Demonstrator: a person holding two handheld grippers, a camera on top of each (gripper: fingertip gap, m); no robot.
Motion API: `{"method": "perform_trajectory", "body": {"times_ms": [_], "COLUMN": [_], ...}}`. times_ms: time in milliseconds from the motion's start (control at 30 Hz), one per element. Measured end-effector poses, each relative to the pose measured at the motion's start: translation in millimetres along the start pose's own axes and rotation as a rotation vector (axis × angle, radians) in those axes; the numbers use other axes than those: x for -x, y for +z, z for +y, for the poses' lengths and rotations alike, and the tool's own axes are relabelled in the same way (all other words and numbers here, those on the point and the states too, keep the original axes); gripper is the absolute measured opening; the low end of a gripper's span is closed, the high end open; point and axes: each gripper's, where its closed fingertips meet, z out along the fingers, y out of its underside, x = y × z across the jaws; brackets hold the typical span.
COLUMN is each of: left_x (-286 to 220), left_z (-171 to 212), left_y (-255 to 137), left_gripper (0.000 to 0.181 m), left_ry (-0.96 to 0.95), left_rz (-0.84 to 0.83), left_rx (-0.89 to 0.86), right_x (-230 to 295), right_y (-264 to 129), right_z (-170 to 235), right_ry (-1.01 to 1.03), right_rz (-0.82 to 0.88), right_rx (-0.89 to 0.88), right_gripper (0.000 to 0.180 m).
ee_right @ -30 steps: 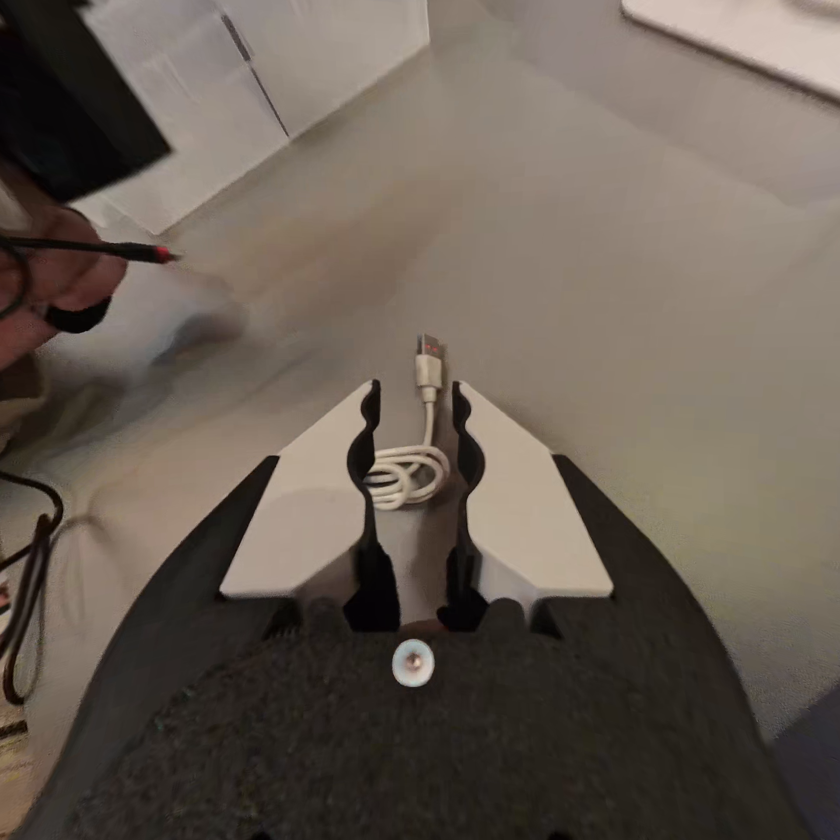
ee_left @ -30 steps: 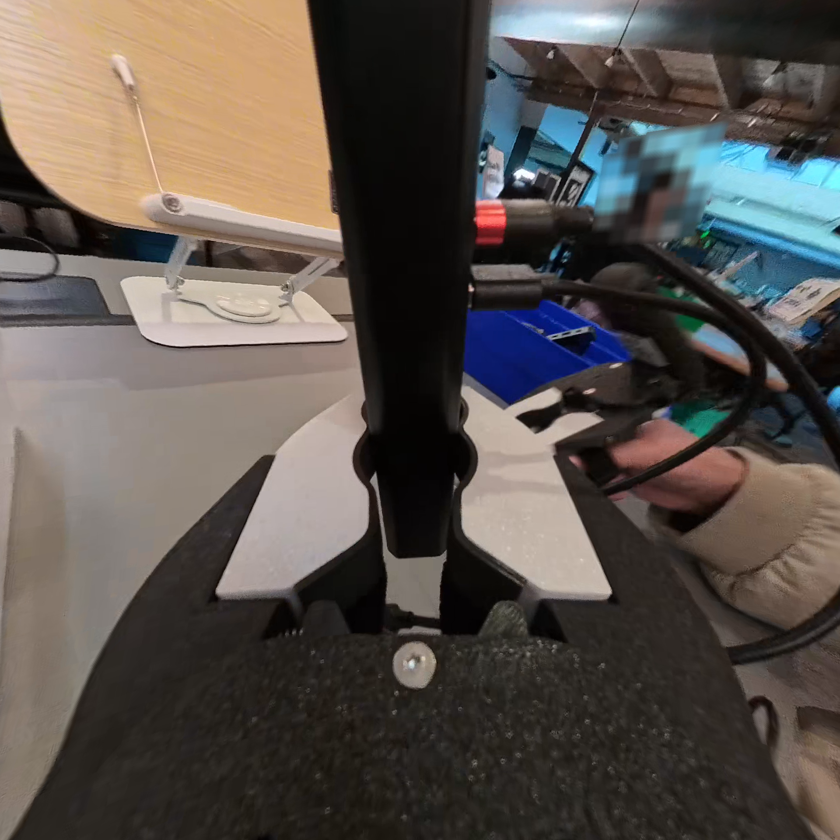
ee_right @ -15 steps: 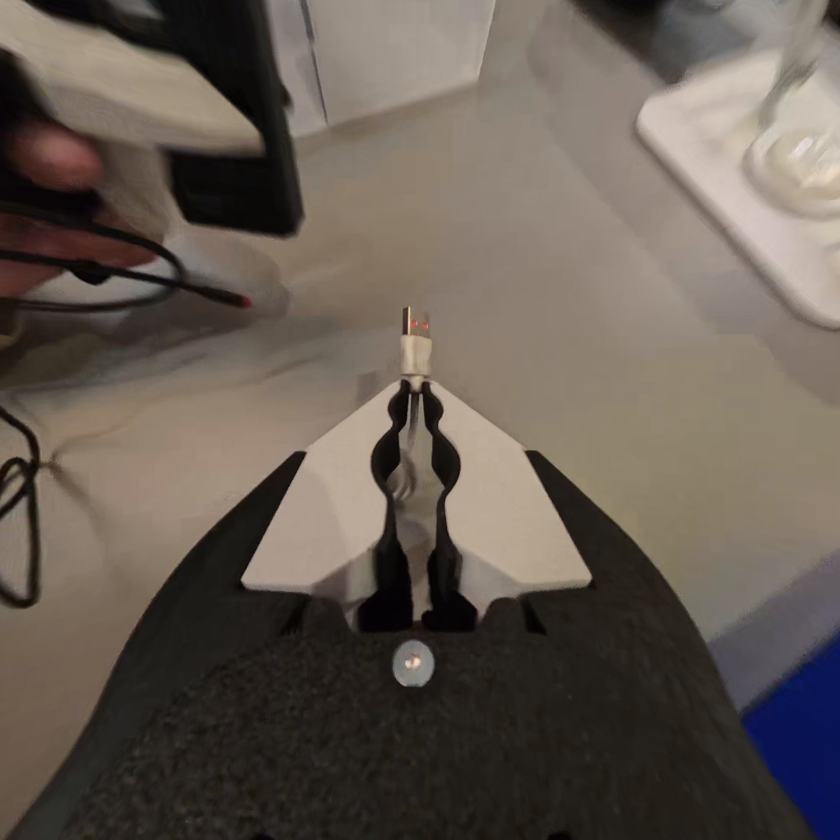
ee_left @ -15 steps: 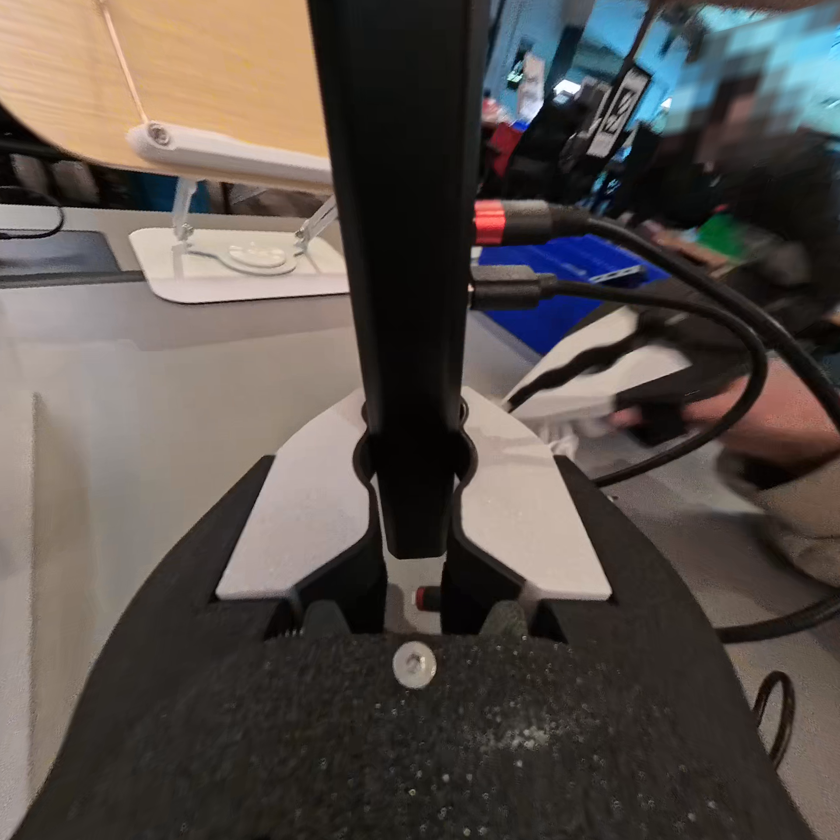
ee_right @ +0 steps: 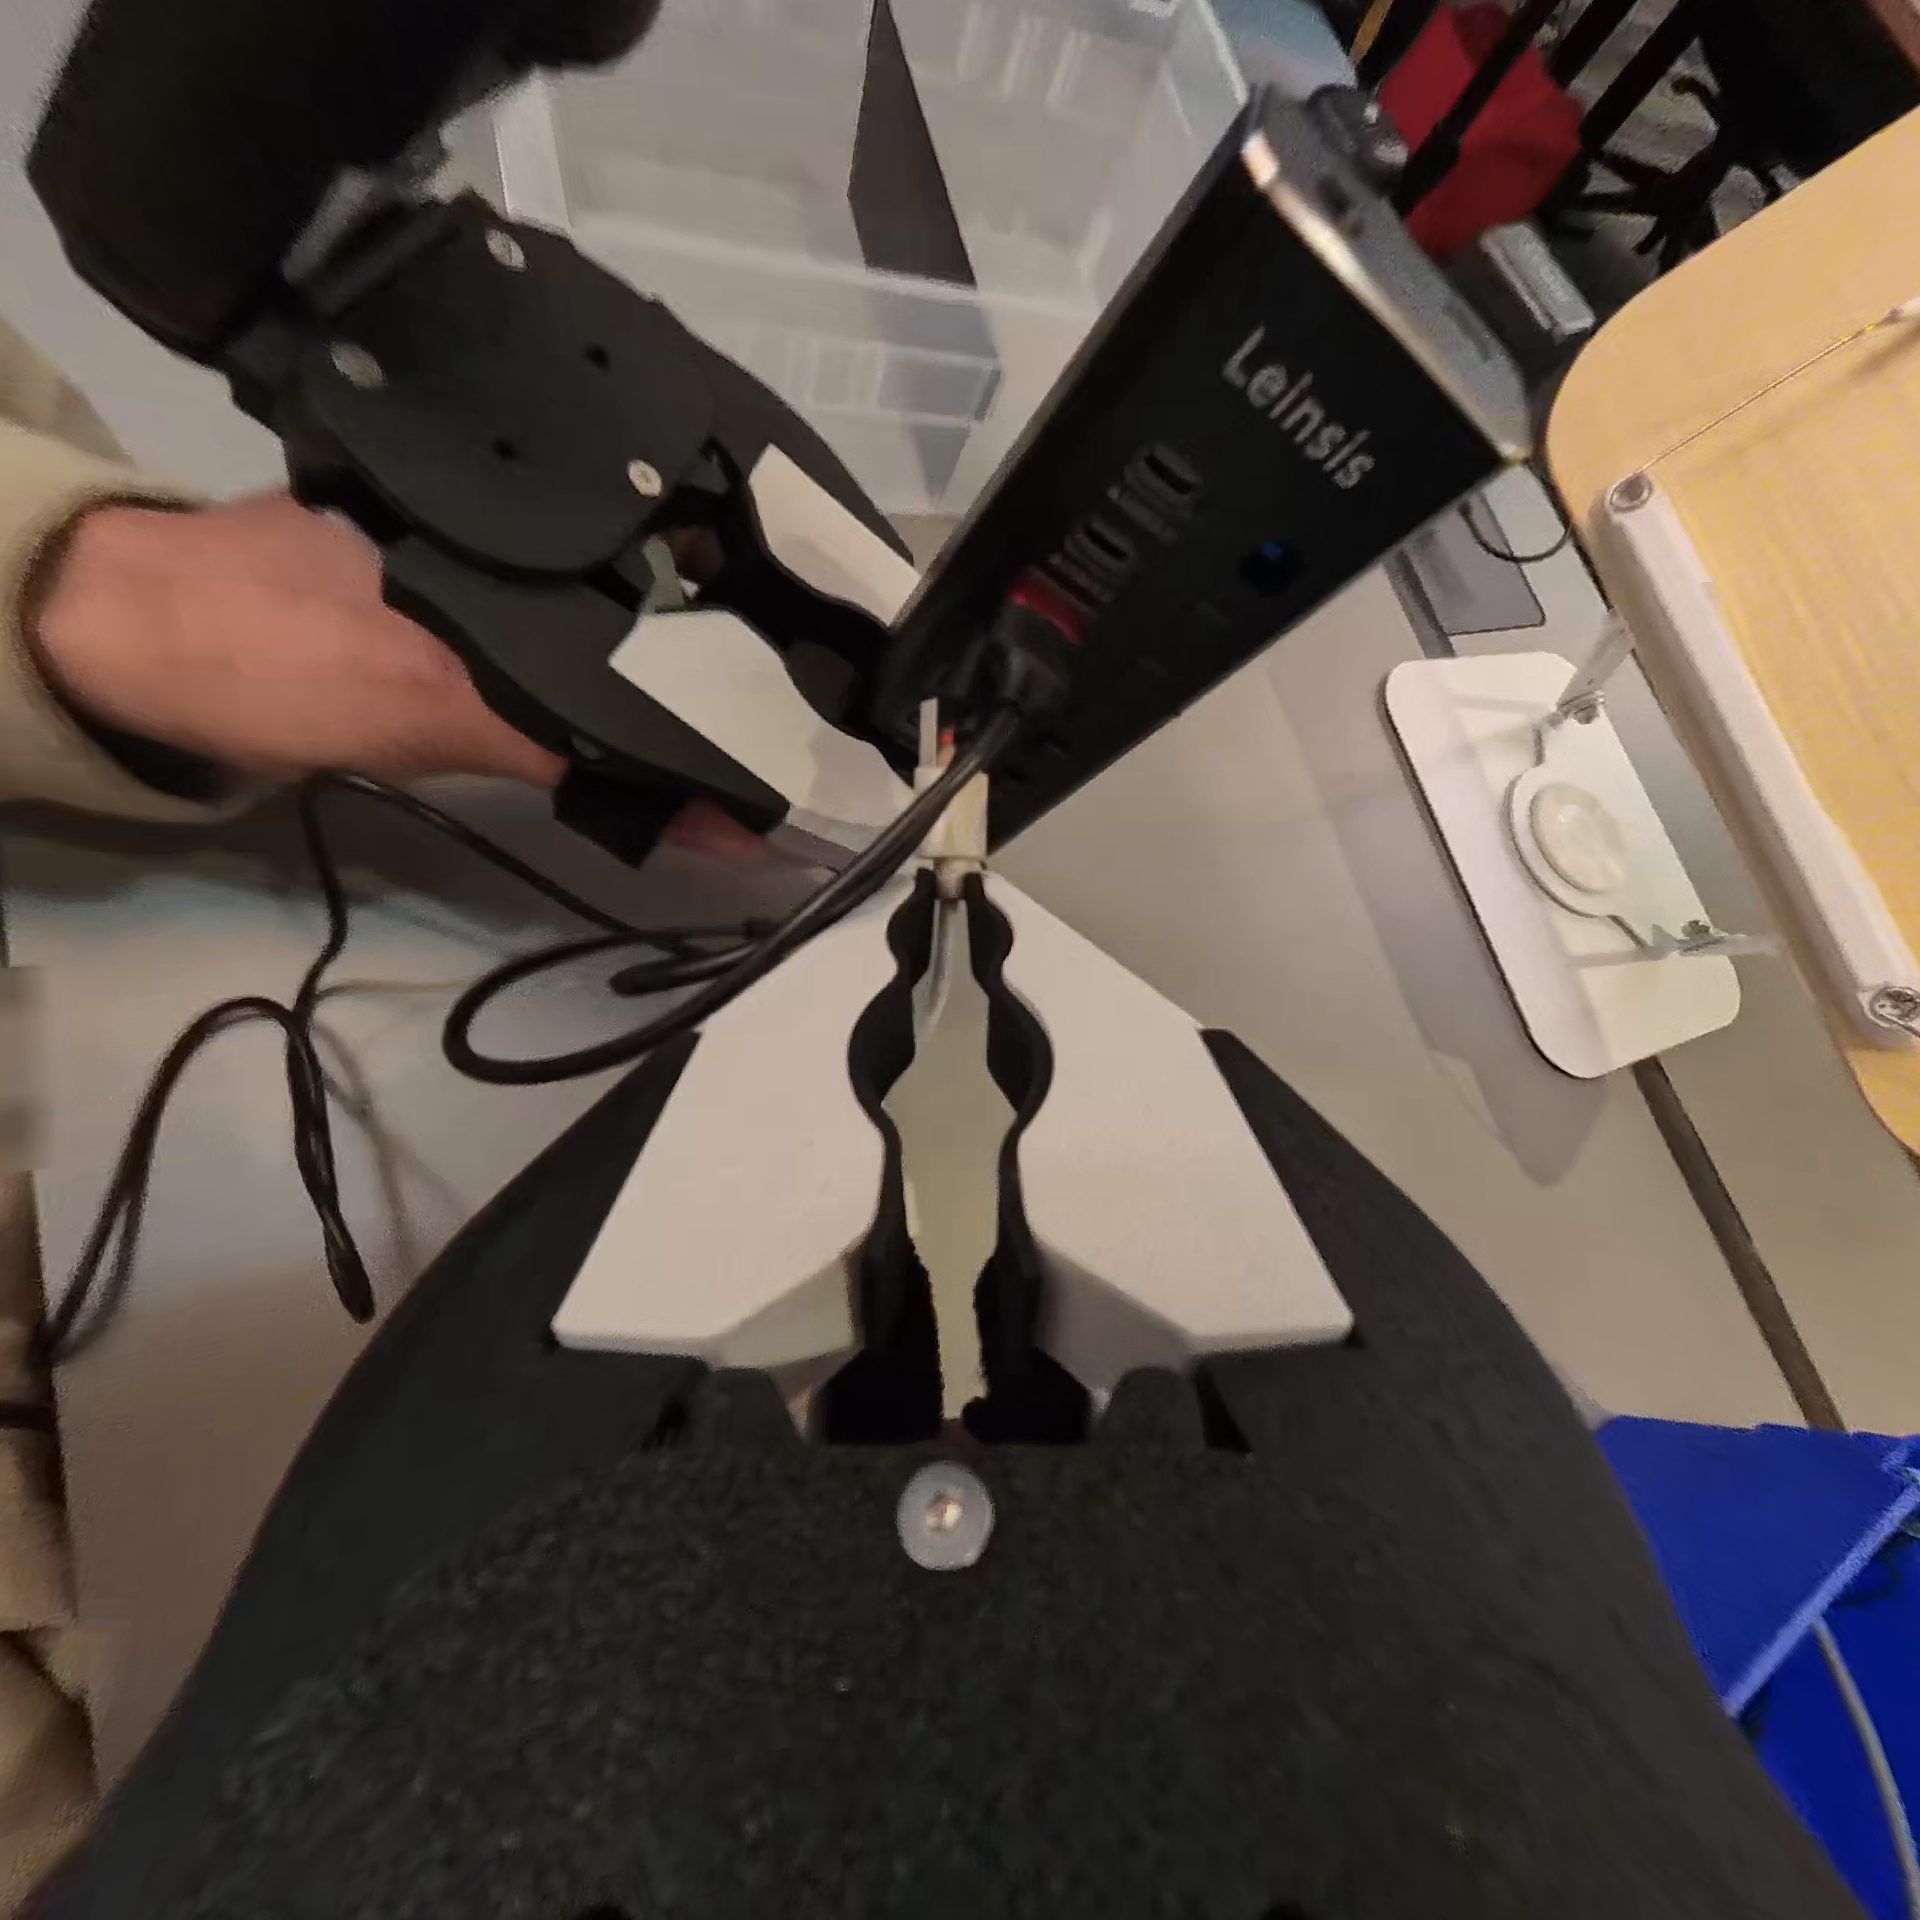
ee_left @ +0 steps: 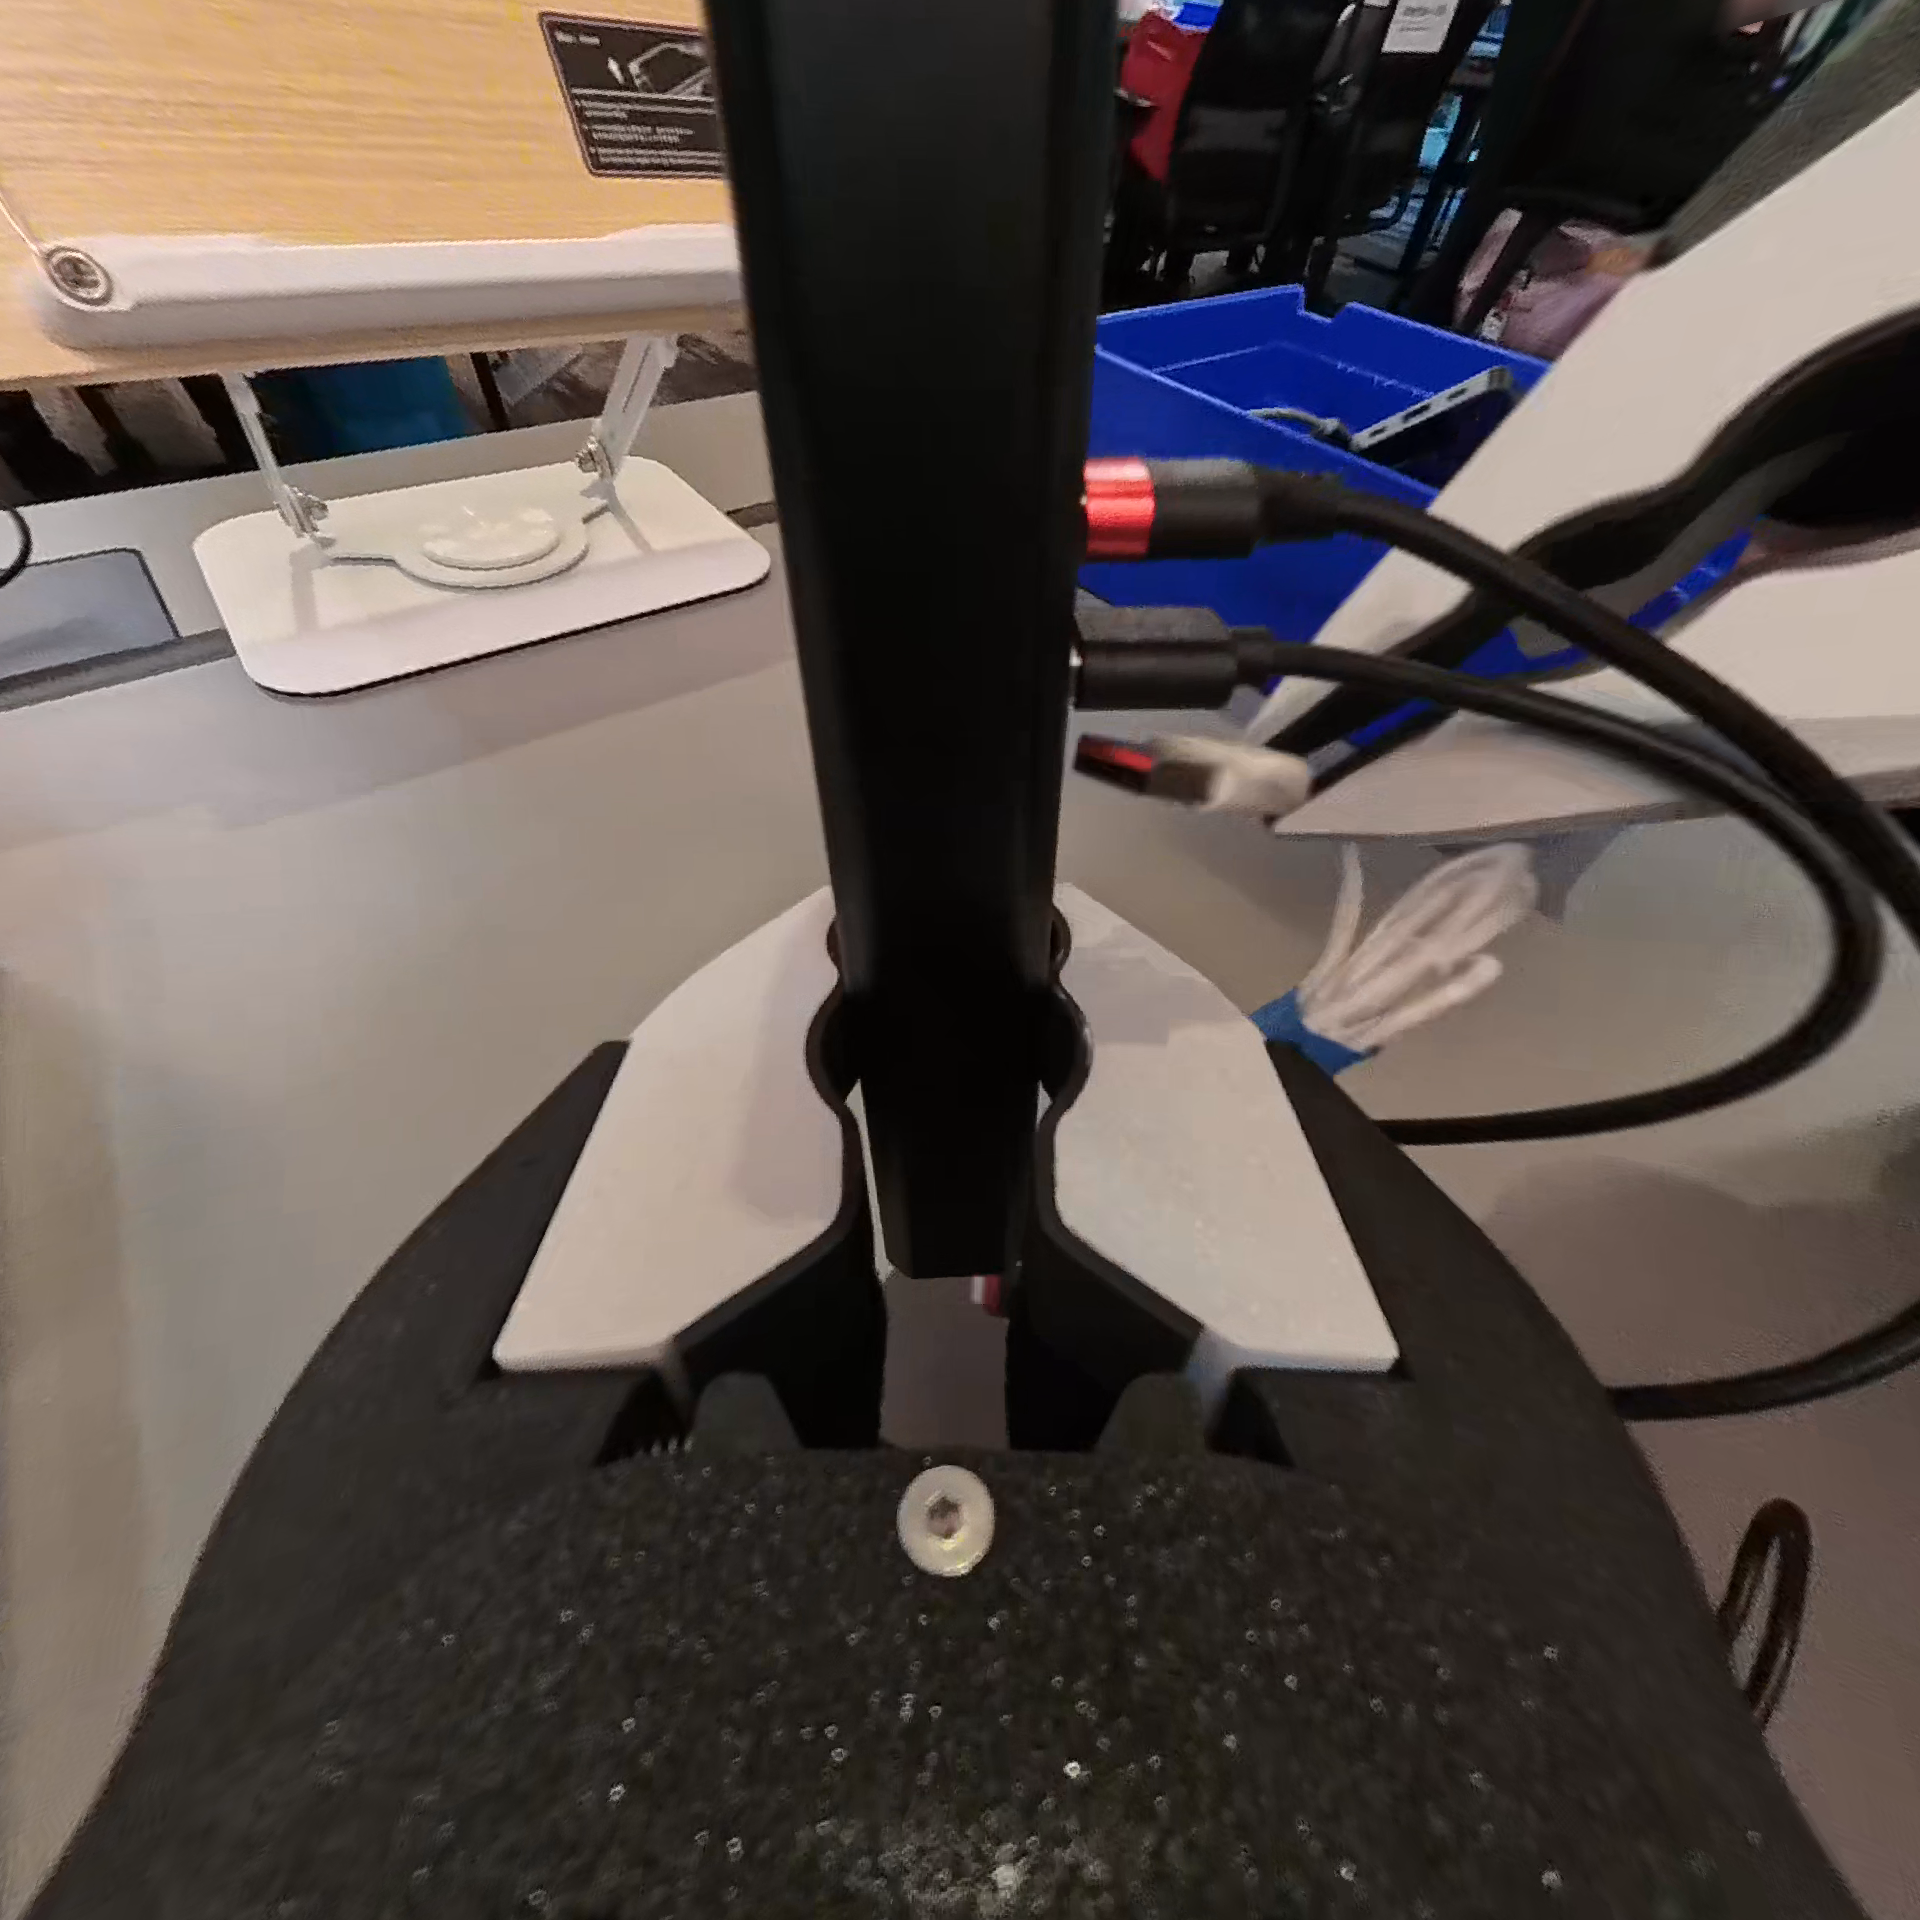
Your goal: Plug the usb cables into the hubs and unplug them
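My left gripper [ee_left: 945, 935] is shut on a black USB hub [ee_left: 914, 520] and holds it upright above the table. Two black cables are plugged into the hub's right side, one with a red collar [ee_left: 1117, 509] and one plain black [ee_left: 1143, 655]. My right gripper [ee_right: 951, 883] is shut on a white USB plug [ee_right: 961, 821]. The plug's red-lined tip [ee_left: 1122, 758] is at the hub's port face, just below the two black plugs. I cannot tell whether it has entered a port. In the right wrist view the hub [ee_right: 1247, 436] slants up to the right from the left gripper [ee_right: 790, 644].
A white cable bundle with a blue tie [ee_left: 1403, 966] hangs under the right gripper. Black cable loops [ee_right: 312, 1091] lie on the grey table. A wood-topped stand on a white base [ee_left: 478, 582] is at the back, a blue bin [ee_left: 1299, 384] to the right, and a clear box [ee_right: 831, 208] behind. About 6 cm separates my left fingertips from my right. From the left gripper's tips to the white base [ee_left: 478, 582] is close to 35 cm. Look for it in the right wrist view [ee_right: 1514, 811] too.
My right gripper shut on the white plug that lay on the table, lifted it and carried it to the hub's port side. The left gripper kept its hold on the hub.
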Motion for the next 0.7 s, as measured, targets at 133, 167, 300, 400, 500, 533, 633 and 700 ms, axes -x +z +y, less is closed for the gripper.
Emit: {"method": "perform_trajectory", "body": {"times_ms": [133, 167, 300, 400, 500, 533, 633, 700], "left_x": [1, 1, 4, 5, 4, 4, 5, 6], "left_z": [-1, -1, 3, 6, 5, 6, 9, 11], "left_y": [-1, 0, 0, 1, 3, 3, 5, 6], "left_gripper": [0.03, 0.03, 0.03, 0.03, 0.03, 0.03, 0.03, 0.03], "left_ry": [0.01, 0.021, 0.025, 0.05, 0.067, 0.064, 0.056, 0.085], "left_rz": [-0.029, -0.04, -0.08, -0.117, -0.124, -0.125, -0.123, -0.135], "left_rx": [-0.003, 0.003, 0.014, 0.031, 0.03, 0.031, 0.044, 0.065], "right_x": [-1, 0, 0, 4, 9, 10, 6, 1], "right_y": [3, 6, 11, 14, 16, 16, 18, 19], "right_z": [-1, 1, 5, 8, 8, 9, 12, 19], "right_ry": [0.022, 0.017, 0.091, 0.08, 0.092, 0.131, 0.184, 0.195], "right_rz": [0.036, 0.049, 0.053, 0.056, 0.028, 0.012, 0.009, 0.04], "right_rx": [0.025, 0.041, 0.051, 0.062, 0.065, 0.064, 0.068, 0.097], "right_gripper": [0.005, 0.005, 0.005, 0.005, 0.005, 0.005, 0.005, 0.005]}}
